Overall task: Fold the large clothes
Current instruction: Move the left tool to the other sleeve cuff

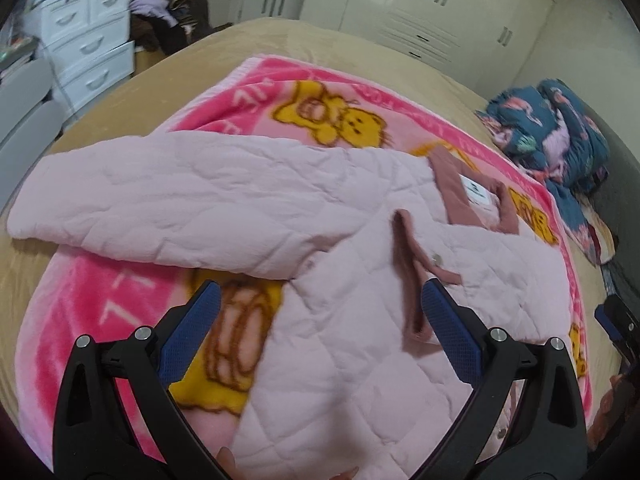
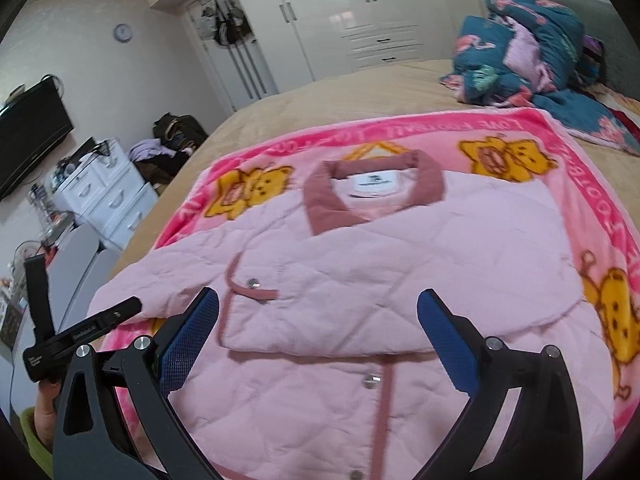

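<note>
Jacket: pale pink quilted jacket (image 2: 360,264), spread face-up on the pink bear blanket (image 2: 592,184) atop the tan bed (image 2: 304,100).
Left tongs (image 1: 320,320): spread wide, gripping nothing, poised over the jacket's lower front, right blue pad beside the dusty-rose pocket trim (image 1: 408,272).
Right tongs (image 2: 318,320): also wide apart, empty, hanging above the jacket's chest pocket and button placket.
Sleeve (image 1: 160,204): folded across the body, lying flat.
Left view only: sleeve stretching out toward the bed's edge, fingertips at the bottom rim.
Right view only: full collar (image 2: 332,200) with white label, wall clock (image 2: 123,32), television (image 2: 32,132), left tool and the hand holding it at the lower left.
Count: one jacket, one blanket, two tongs, four snaps visible in the right view, one crumpled blue floral quilt (image 2: 528,48), one white drawer unit (image 2: 108,196).
</note>
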`<state>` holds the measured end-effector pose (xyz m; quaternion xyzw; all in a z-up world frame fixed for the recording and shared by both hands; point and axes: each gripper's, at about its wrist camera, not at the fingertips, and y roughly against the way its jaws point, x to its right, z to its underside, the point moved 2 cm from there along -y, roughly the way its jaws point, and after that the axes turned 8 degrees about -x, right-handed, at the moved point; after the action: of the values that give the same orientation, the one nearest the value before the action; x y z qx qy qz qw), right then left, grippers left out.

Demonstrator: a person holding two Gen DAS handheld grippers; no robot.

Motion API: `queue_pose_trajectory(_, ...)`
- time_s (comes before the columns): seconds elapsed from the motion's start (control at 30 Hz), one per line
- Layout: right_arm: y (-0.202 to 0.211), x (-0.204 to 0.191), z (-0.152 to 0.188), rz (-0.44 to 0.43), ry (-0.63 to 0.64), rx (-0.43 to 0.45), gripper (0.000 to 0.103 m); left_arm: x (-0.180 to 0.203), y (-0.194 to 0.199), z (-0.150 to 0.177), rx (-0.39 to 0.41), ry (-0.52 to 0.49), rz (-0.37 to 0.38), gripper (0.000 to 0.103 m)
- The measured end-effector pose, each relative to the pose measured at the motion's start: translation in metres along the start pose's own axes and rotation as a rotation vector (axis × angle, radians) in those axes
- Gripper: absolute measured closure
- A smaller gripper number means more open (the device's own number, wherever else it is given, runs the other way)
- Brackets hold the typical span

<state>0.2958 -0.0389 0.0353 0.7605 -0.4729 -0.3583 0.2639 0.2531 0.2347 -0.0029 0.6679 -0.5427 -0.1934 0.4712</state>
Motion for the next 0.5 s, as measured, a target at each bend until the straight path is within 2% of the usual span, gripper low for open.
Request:
queue_pose_trajectory(0.1,-0.004,-0.019,-0.003,-0.016,0.031,-0.001,0.004,-0.013,0.002,-0.004,-0.001,0.029,-0.003,0.009)
queue_pose_trajectory(0.2,-0.01,-0.038,-0.004,-0.027,0.065,-0.007,0.004,-0.025,0.008,-0.008,0.018,0.038,-0.047,0.009)
queue_pose_trajectory(0.3,-0.018,-0.058,-0.006,-0.044,0.093,-0.012,0.004,-0.034,0.014,-0.011,0.03,0.056,-0.044,0.009)
queue_pose_trajectory(0.5,-0.03,-0.093,-0.01,-0.091,0.141,-0.025,0.004,-0.059,0.025,-0.018,0.07,0.095,-0.118,0.009)
